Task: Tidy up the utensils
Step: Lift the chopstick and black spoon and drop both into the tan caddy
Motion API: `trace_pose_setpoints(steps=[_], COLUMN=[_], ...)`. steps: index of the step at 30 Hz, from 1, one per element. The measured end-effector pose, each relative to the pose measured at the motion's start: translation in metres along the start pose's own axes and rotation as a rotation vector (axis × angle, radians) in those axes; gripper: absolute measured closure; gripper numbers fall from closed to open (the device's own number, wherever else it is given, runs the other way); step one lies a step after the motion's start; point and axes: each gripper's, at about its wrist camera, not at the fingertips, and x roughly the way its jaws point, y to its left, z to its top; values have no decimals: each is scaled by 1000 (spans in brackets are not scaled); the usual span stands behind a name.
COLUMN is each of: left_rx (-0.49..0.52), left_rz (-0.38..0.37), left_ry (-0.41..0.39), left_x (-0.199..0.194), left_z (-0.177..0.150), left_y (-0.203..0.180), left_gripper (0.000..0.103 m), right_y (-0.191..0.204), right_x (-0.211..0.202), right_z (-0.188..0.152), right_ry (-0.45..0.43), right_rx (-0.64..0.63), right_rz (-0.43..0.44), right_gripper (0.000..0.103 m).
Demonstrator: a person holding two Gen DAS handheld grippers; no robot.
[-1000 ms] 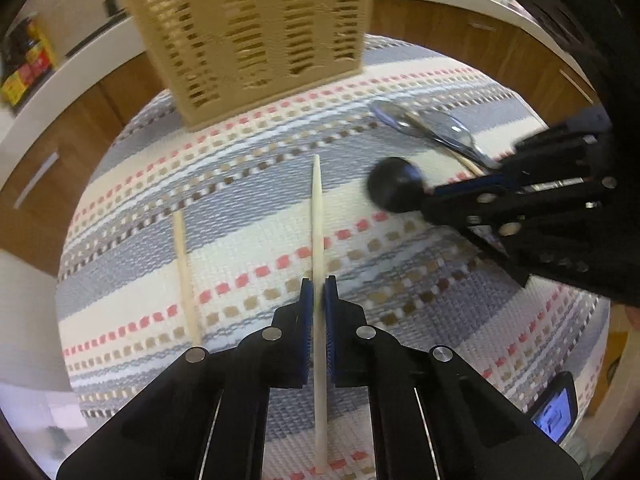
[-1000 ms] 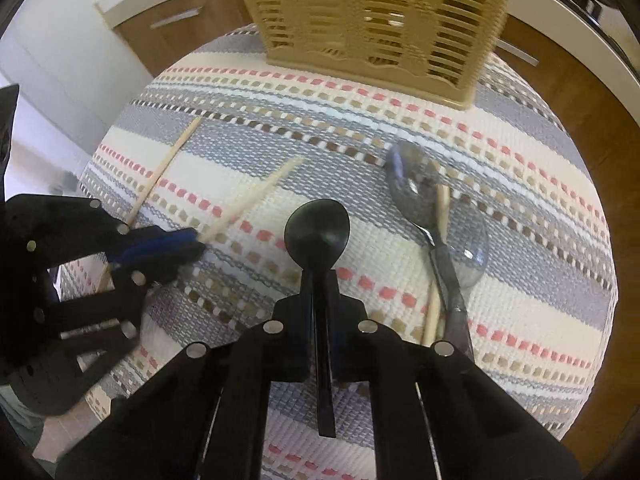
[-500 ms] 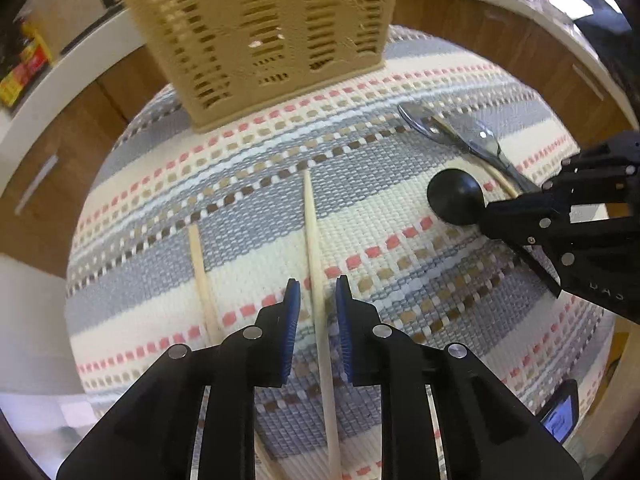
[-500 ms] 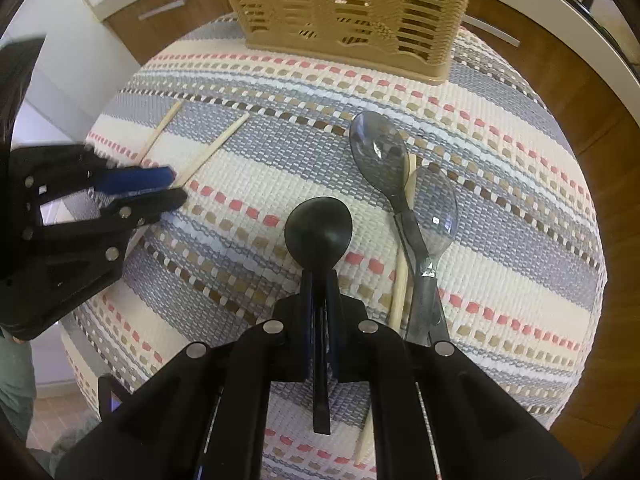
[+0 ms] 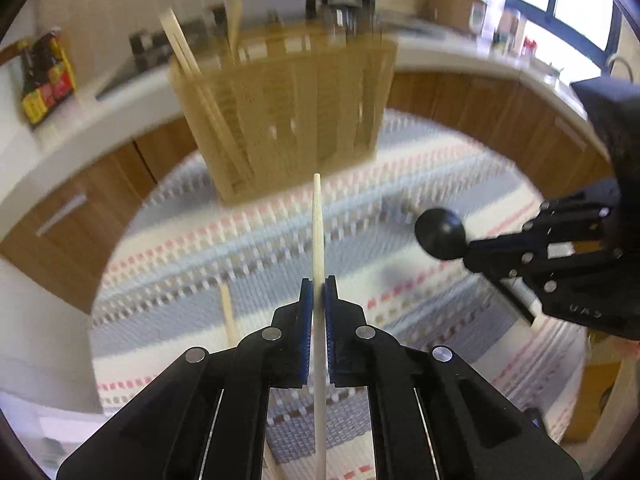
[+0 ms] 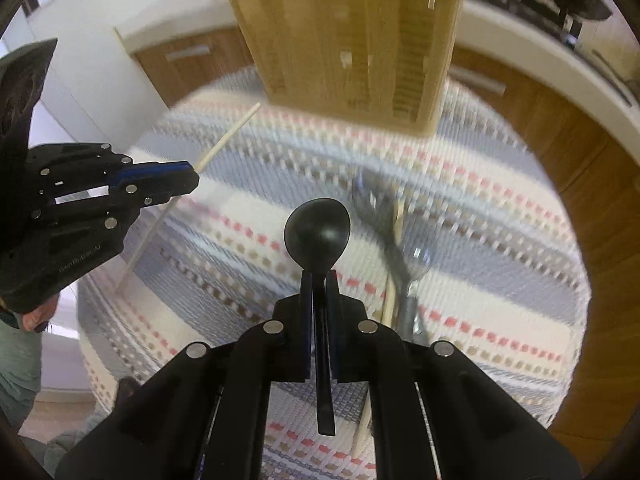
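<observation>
My left gripper (image 5: 319, 292) is shut on a pale wooden chopstick (image 5: 318, 232) and holds it above the striped cloth, pointing at the tan slotted utensil basket (image 5: 288, 120). My right gripper (image 6: 319, 280) is shut on the handle of a black spoon (image 6: 317, 232), raised over the cloth; the spoon also shows in the left wrist view (image 5: 440, 233). The basket (image 6: 352, 40) stands at the far end and holds several chopsticks (image 5: 180, 48). A second chopstick (image 5: 229, 314) lies on the cloth left of my left gripper. The left gripper shows in the right wrist view (image 6: 188, 176).
Two clear spoons (image 6: 384, 216) and a chopstick (image 6: 390, 292) lie on the striped cloth (image 6: 480, 240) right of the black spoon. Wooden cabinets (image 5: 500, 112) and a white counter (image 5: 80, 120) ring the table. A sauce bottle (image 5: 44, 76) stands on the counter.
My left gripper opened briefly, then shut on the chopstick again and lifted it. Both grippers tilted up, and the basket's rim is now in sight.
</observation>
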Motion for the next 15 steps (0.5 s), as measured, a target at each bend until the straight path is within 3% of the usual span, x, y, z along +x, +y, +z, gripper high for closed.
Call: trace_pose_setpoints(steps=[11,15], left_rx=[-73,-81], left_rz=[-30,-24], left_ry=[-371,-447], left_x=[-98,-113], left_z=[66,91], left_y=[17,27], left_gripper=[99,99], right_y=[-11,-25], right_x=[-90,-112], right_z=[54,81], right_ry=[-331,-450], right_rx=[23,48], right_rz=[61,62], right_gripper=[98,98])
